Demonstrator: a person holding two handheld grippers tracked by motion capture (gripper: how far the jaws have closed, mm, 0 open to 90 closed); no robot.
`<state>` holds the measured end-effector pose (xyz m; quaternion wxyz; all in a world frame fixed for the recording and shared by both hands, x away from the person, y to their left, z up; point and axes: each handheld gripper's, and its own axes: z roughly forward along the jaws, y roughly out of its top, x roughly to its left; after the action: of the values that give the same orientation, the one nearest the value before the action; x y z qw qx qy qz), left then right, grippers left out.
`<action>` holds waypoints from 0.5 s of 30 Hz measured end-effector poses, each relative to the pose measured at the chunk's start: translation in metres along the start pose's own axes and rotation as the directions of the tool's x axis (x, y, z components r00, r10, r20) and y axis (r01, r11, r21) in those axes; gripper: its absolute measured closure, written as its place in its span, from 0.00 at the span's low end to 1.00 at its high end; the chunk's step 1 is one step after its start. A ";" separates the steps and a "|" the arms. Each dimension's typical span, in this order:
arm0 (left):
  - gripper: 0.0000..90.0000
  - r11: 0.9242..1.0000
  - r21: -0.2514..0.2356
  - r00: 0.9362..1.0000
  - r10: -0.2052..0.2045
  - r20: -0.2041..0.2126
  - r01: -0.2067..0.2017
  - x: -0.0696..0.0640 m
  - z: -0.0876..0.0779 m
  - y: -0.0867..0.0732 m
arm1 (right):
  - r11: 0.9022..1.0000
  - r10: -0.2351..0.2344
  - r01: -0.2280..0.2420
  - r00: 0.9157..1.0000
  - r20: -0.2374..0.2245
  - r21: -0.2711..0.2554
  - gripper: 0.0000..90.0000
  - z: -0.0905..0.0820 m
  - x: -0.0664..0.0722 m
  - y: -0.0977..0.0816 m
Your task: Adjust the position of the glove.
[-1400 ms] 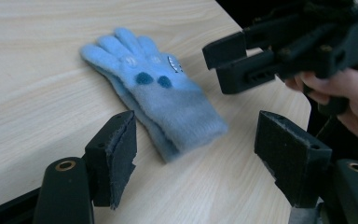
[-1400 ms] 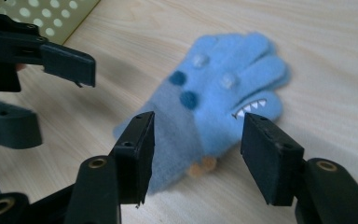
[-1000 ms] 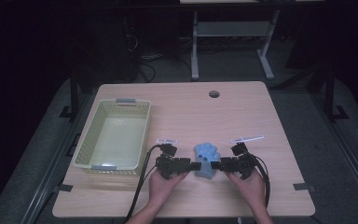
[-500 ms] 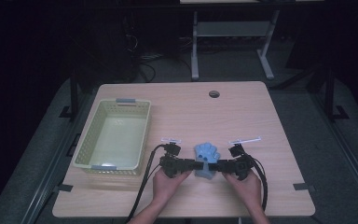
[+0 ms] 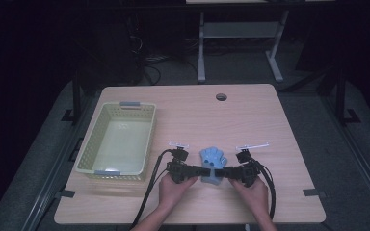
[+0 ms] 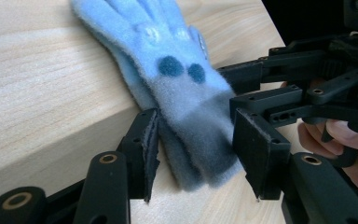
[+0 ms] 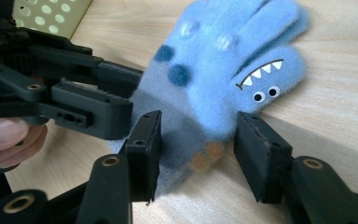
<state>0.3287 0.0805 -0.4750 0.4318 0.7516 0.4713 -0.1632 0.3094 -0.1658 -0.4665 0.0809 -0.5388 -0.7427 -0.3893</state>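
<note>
A pale wooden desk (image 5: 250,120) with a round cable hole (image 5: 221,96) stands on grey floor (image 5: 308,115) in a dark room; behind it, a metal frame (image 5: 241,33) and tangled cables (image 5: 149,62).

- We see the glove (image 5: 213,163) lying flat on the table (image 5: 270,120), near its front edge and about midway across.
- Our left gripper (image 5: 198,172) comes at the glove's cuff from the left, our right gripper (image 5: 224,172) from the right; the cuff lies between both pairs of jaws.
- The basket (image 5: 116,139) stands on the table's left part, well left of the glove.
- A hole (image 5: 221,96) sits near the table's far edge, behind the glove.
</note>
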 end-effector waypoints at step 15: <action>0.68 1.000 0.005 0.999 -0.029 0.036 0.029 0.005 0.004 0.000 | 1.000 0.010 -0.010 1.000 -0.012 -0.020 0.68 0.005 0.004 -0.003</action>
<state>0.3315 0.0800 -0.4808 0.4359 0.7427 0.4738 -0.1840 0.3065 -0.1597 -0.4697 0.0818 -0.5412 -0.7354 -0.3995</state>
